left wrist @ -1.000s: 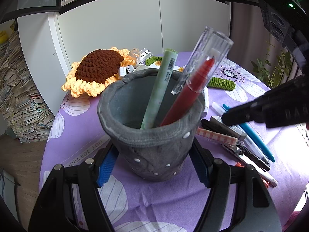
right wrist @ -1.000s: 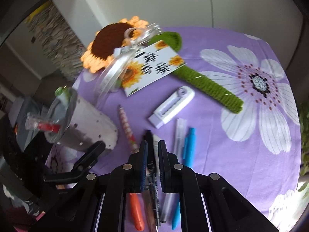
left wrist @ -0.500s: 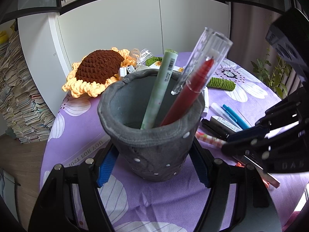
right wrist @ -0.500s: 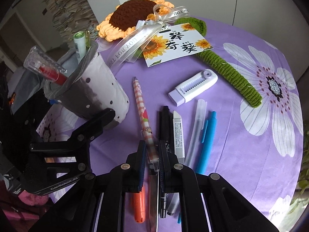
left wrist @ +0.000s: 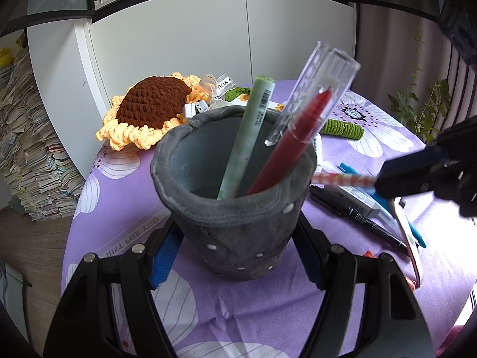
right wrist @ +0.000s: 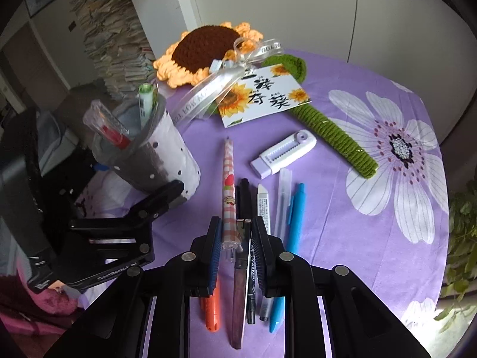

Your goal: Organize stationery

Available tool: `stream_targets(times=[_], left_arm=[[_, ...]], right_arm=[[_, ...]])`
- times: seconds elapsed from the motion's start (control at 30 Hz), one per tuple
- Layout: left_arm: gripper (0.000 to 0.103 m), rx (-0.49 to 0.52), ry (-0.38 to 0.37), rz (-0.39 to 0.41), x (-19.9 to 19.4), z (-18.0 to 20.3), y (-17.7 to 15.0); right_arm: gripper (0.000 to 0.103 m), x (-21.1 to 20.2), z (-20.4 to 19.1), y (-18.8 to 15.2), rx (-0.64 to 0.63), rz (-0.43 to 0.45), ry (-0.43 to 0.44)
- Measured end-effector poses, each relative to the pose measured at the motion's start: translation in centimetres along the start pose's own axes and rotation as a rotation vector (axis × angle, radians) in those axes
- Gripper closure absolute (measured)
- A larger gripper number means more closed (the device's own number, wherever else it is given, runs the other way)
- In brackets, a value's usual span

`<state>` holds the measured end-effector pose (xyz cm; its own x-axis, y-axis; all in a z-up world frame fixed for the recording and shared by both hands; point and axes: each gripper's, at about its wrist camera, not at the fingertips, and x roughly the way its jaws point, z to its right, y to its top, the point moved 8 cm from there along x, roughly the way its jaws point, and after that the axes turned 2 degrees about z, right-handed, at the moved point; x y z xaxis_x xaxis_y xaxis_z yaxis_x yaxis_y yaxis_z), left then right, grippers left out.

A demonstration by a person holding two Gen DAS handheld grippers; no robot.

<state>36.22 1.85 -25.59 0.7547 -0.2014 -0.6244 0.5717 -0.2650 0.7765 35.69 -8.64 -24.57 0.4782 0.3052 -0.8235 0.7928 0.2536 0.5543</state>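
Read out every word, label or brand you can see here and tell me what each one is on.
"JUST FOR YOU": ribbon on the crochet sunflower.
"CenRobot.AI": left gripper body.
"MARKER": black pen.
Two large Chinese characters: sunflower card.
Barcode print on the white pen: too small to read.

soft cloth and yarn among smooth plastic pens

the pen holder (left wrist: 235,226) looks like matt grey felt with small pale dots; the tablecloth (right wrist: 342,238) is thin purple printed cloth, slightly creased. the sunflower (right wrist: 205,49) is rough crocheted yarn, its ribbon (right wrist: 214,89) sheer and shiny, its card (right wrist: 263,100) glossy paper. the red pen (left wrist: 286,152) has a clear glossy plastic cap; the checked pen (right wrist: 228,191) and blue pen (right wrist: 295,217) are smooth plastic. the cupboard doors (left wrist: 193,47) are plain matt white.
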Motion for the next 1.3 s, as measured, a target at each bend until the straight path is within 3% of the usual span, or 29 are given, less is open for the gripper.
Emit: stream_targets(times=[0.23,0.53,0.7,0.93,1.13,1.3], left_arm=[[0.032,0.001,0.001,0.001,0.0,0.0,0.0],[0.032,0.001,0.002,0.001,0.0,-0.1,0.0],[0.032,0.001,0.002,0.0,0.0,-0.1,0.0],[0.032,0.0,0.001,-0.001,0.0,-0.1,-0.1],[0.031,-0.003,0.0,-0.004,0.1,-0.2,-0.2],[0.031,-0.003,0.0,-0.004,0.1,-0.2,-0.2]], right_arm=[[0.082,-3.7,0.5,2.2,0.062,0.116,0.047],[0.082,-4.1,1.0,3.1,0.13,0.161,0.066],[0.082,-3.7,3.3,2.7,0.208,0.161,0.037],[0.082,-1.7,8.5,0.7,0.396,0.102,0.007],[0.082,-1.5,7.0,-1.4,0.382,0.029,0.065],[0.082,-0.6,7.0,-4.1,0.571,-0.065,0.17]])
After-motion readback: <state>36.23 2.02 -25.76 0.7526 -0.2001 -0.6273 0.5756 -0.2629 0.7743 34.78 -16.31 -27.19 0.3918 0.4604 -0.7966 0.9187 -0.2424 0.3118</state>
